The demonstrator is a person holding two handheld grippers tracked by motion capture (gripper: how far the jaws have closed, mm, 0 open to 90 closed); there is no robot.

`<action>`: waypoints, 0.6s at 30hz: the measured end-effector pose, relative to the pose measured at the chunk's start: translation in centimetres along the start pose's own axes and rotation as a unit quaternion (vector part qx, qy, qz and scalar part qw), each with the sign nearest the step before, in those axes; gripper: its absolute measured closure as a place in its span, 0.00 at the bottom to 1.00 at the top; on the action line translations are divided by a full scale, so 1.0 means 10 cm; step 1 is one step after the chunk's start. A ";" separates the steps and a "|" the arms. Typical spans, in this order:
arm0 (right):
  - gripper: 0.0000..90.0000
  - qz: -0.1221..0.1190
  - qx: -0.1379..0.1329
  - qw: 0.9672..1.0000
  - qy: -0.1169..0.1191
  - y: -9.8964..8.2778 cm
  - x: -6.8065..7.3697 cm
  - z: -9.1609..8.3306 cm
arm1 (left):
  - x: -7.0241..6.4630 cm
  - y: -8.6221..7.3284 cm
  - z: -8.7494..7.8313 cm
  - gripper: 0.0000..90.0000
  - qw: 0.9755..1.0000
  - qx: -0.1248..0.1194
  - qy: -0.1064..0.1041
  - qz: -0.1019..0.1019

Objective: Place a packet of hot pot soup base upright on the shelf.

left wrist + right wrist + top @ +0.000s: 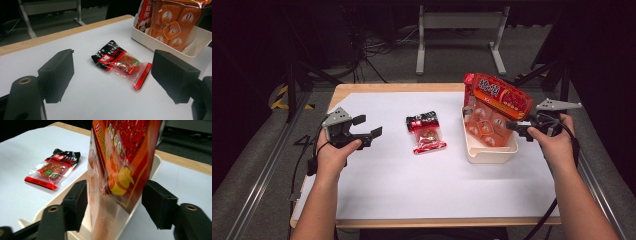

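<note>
The right gripper (518, 128) stood with its jaws spread on either side of the big red bag (493, 111), the pads clear of it; the bag leaned upright in the white bin (490, 152) at the right of the table (377, 175). The left gripper (369, 129) hung released and empty over the white sheet at the left. Between them lay a small red-and-black packet (426, 132), flat, well apart from the bin.

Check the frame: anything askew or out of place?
The large red bag stands tilted in the white bin, sticking well above its rim, between the open right gripper jaws. The small packet lies flat on the table, outside the bin. No spills or damage.
</note>
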State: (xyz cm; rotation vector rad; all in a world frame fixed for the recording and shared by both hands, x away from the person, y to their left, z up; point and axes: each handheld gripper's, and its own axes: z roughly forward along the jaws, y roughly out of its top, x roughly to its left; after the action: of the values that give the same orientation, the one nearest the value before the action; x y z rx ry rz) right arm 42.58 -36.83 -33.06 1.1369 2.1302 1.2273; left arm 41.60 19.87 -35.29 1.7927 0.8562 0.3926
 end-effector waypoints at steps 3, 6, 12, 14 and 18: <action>0.38 -0.008 -0.003 1.000 -0.006 -0.02 0.03 -0.07 | 0.00 0.00 0.01 0.22 1.000 0.000 0.000 0.001; 0.36 -0.014 -0.010 1.000 -0.010 -0.03 0.08 -0.16 | 0.00 0.00 0.01 0.22 1.000 0.000 0.000 0.000; 0.35 -0.014 -0.027 0.999 -0.021 -0.03 0.21 -0.36 | -0.01 0.00 0.01 0.22 1.000 0.000 0.000 0.000; 0.35 -0.009 -0.033 0.999 -0.023 -0.04 0.26 -0.43 | 0.00 0.01 0.02 0.22 1.000 -0.002 0.001 0.003; 0.35 -0.016 -0.042 0.999 -0.016 -0.05 0.35 -0.52 | -0.01 0.01 0.03 0.22 1.000 0.000 -0.002 0.001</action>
State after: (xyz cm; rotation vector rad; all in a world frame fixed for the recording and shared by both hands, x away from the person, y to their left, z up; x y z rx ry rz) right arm 36.74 -36.74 -30.70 1.0751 2.0462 1.2620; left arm 41.80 19.57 -35.35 1.7938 0.8518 0.3908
